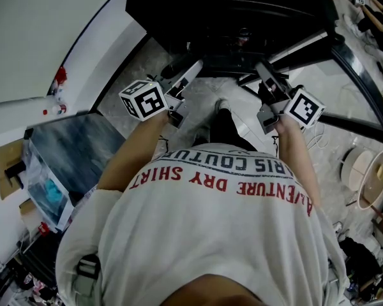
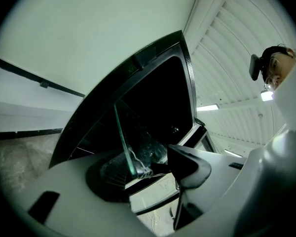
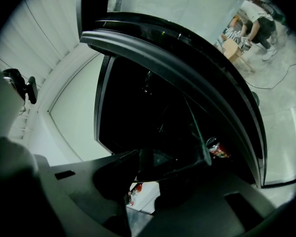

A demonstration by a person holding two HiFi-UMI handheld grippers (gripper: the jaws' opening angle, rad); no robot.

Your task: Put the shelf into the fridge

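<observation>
Shelf held by left tongs and right tongs at fridge.

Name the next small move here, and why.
Likely a short, level push forward with both. The left gripper and right gripper are each clamped on the glass shelf, whose far end points into the open, dark fridge; nothing shows it seated on supports yet.
</observation>
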